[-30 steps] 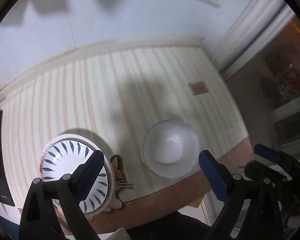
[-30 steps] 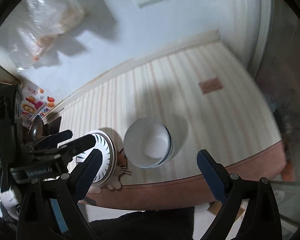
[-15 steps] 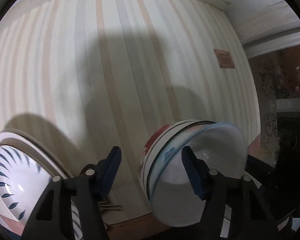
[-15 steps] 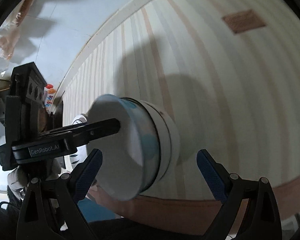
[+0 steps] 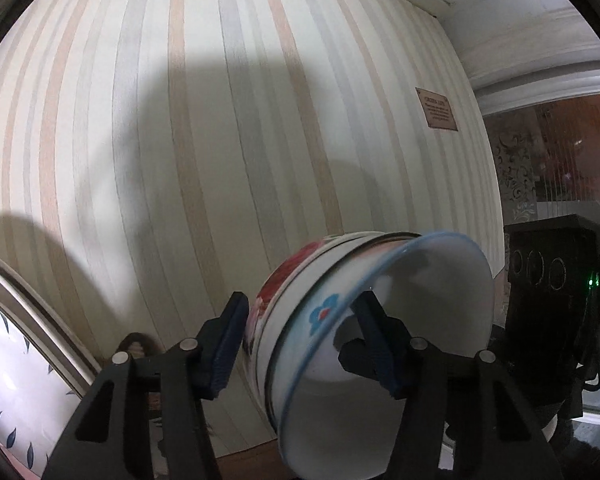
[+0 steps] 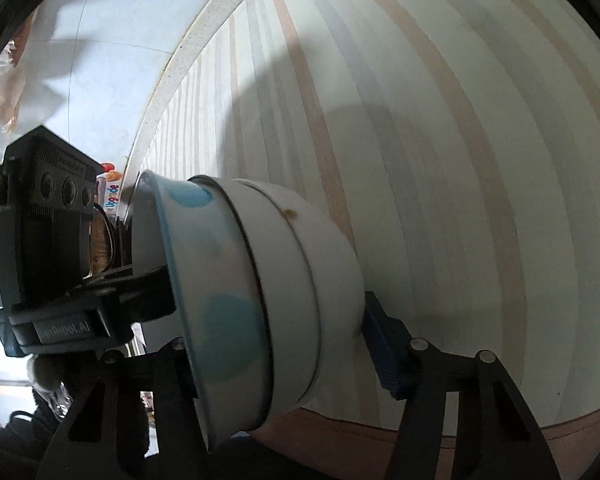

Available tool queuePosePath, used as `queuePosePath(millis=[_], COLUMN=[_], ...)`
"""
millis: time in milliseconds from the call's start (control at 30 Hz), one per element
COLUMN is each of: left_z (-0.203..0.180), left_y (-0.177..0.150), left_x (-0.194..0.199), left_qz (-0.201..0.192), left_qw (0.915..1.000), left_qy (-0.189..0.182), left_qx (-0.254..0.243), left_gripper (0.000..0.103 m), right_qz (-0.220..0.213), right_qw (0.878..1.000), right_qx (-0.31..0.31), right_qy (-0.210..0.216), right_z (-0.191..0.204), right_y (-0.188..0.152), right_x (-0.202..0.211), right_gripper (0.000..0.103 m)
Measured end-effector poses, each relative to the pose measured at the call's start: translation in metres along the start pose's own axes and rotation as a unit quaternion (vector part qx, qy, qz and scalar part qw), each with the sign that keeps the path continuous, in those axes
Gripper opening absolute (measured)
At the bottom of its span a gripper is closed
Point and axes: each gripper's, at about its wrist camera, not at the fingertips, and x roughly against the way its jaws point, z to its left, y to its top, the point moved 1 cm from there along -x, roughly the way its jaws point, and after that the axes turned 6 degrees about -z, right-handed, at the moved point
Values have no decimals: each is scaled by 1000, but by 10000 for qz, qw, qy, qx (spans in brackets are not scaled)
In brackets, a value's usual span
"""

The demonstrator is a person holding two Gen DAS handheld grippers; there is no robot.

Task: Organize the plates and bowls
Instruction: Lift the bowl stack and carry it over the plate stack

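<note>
A stack of nested bowls [image 5: 340, 340] stands near the table's front edge; the top one is white with a blue rim and flower, a red-flowered one sits below. My left gripper [image 5: 300, 340] has one finger outside the stack's wall and one inside the top bowl, closed on the rim side. My right gripper [image 6: 276, 344] straddles the same bowl stack [image 6: 268, 300], its right pad [image 6: 384, 344] against the lowest bowl; its left finger is hidden behind the bowls. A blue-leaf patterned plate [image 5: 16, 364] lies at lower left.
The striped tablecloth [image 5: 220, 140] covers the table, with a brown label [image 5: 436, 110] at the right. The wooden table edge [image 6: 420, 420] runs along the front. A white wall and snack bags [image 6: 4, 92] lie beyond the table's left.
Both grippers have moved down and in onto the bowl stack. The left gripper narrowed onto the stack's wall; the right gripper now straddles the stack, which fills both views more.
</note>
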Motion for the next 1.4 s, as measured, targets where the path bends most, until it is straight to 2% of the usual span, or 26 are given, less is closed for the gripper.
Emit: queuePosePath(millis=[333, 800, 1000, 1133, 1400], left_z=[-2, 4, 13, 27, 64], left_y=[-2, -4, -7, -10, -16], left_x=[7, 19, 37, 49, 89], left_qz=[-99, -77, -91, -24, -235], left_qw=[9997, 9986, 9981, 9980, 9966], left_qy=[169, 306, 447, 388, 465], left_qx=[111, 420, 414, 500, 631], left_gripper=[54, 54, 54, 54, 54], right_qz=[65, 359, 475, 541, 610], right_qw=[9996, 9993, 9989, 9983, 9980], right_qx=[221, 59, -12, -196, 84], right_qy=[-179, -93, -7, 79, 137], right_z=[4, 17, 39, 55, 112], right_y=[0, 7, -3, -11, -17], right_x=[-1, -17, -22, -27, -42], right_gripper=[60, 60, 60, 60, 60])
